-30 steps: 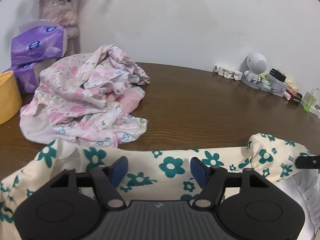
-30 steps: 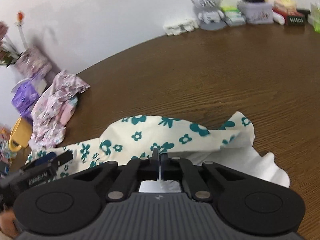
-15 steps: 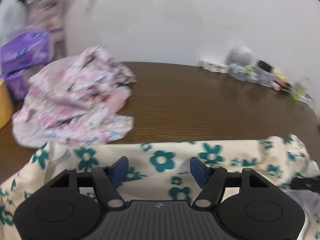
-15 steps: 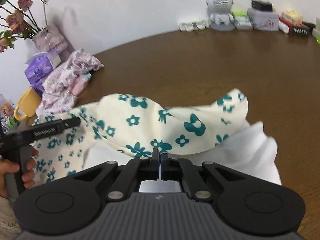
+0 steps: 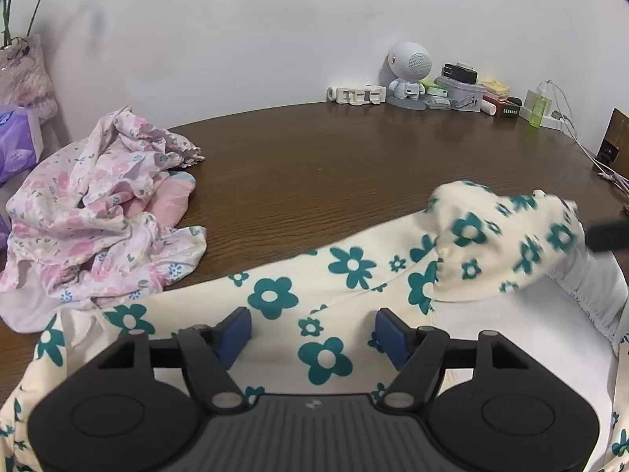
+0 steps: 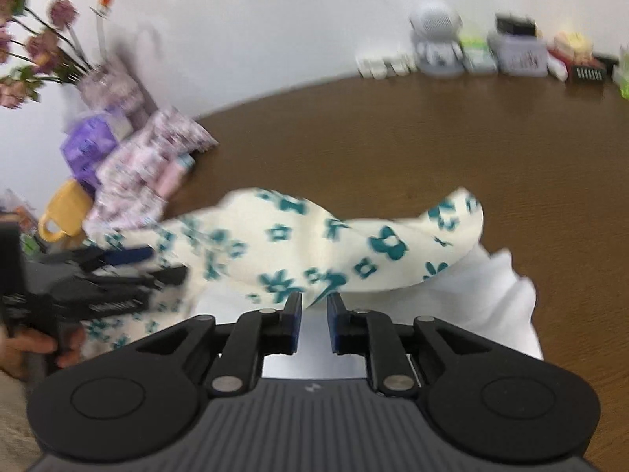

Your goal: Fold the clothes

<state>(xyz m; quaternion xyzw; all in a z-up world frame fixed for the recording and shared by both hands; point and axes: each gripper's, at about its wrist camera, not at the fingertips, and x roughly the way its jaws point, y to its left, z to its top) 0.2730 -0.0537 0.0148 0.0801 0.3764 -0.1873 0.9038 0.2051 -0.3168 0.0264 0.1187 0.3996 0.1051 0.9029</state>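
Observation:
A cream garment with teal flowers lies across the near part of the brown table, its white inside showing at the right. My left gripper stands open just above it, and the flat cloth passes under the blue pads. In the right wrist view a raised fold of the same garment hangs just ahead of my right gripper. Its jaws are opening and a narrow gap shows between the pads, which do not press on the cloth. At the left of that view a hand holds the left gripper.
A crumpled heap of pink floral clothes lies at the left. Purple tissue packs, a yellow cup and a vase of flowers stand behind it. A white speaker figure, small boxes and cables line the back right edge.
My right gripper's jaws have parted after being shut on the cloth's edge, and it has carried the fold up and leftward. My left gripper has rolled a little and stays open.

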